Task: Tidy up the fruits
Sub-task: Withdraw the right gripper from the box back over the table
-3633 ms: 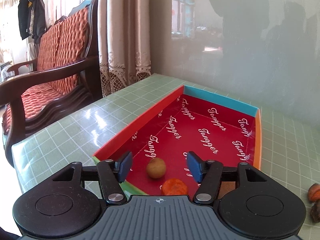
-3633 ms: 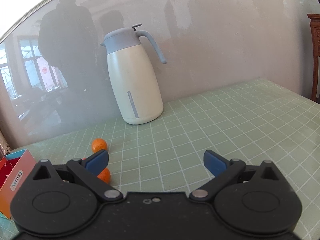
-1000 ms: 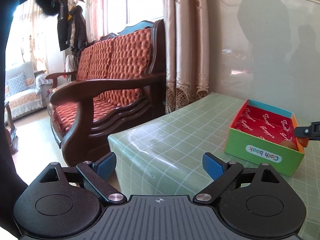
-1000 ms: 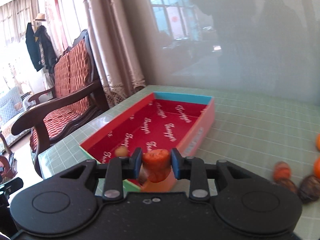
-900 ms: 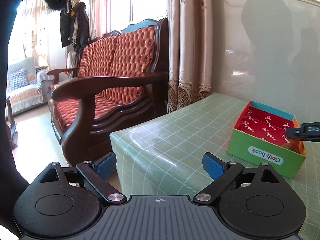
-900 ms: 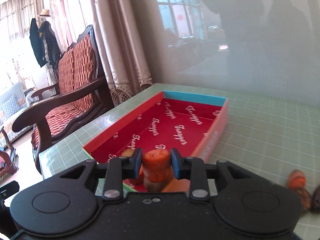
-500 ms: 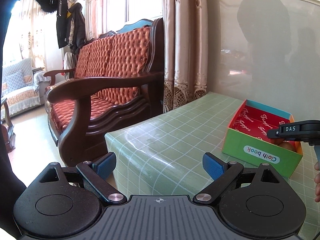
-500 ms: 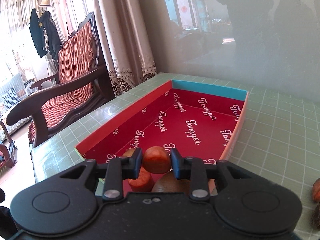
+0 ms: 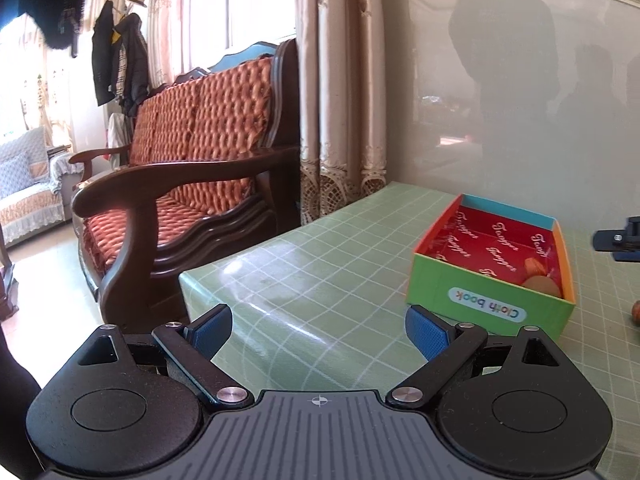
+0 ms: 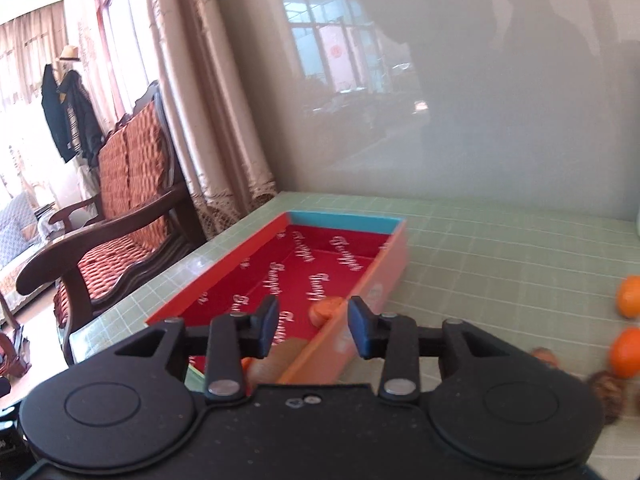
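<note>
Several fruits (image 10: 626, 322) lie loose on the green tabletop (image 10: 500, 264) at the right edge of the right wrist view: two round oranges (image 10: 629, 295) one behind the other, and nearer the camera two or three darker, brownish pieces (image 10: 606, 392) too blurred to name. They look small and light, firm enough to take a pinch but round and smooth, so they would likely roll if nudged and slip if caught off-centre; I would take each across its widest middle, with gentle pressure so the skin does not bruise. The box (image 10: 384, 264), red inside with an orange long wall and a blue far end, sits on the tabletop directly ahead of the right tool (image 10: 313, 326). Inside it, an orange-red fruit (image 10: 326, 309) rests on the floor close to the orange wall, seen in the gap between the blue pads, and a brown one (image 10: 280, 356) lies nearer, half hidden below the tool. The right tool's jaws are opening, with a clear gap either side of the orange-red fruit, so nothing is pinched; the loose fruits are well off to its right. The left tool (image 9: 319, 329) hangs spread wide and empty over the near corner of the tabletop, with the box (image 9: 490, 304) ahead and to its right, and the tip of the right tool (image 9: 616, 240) showing beyond it. One fruit (image 9: 636, 312) peeks in at that view's right edge, just past the box.
</note>
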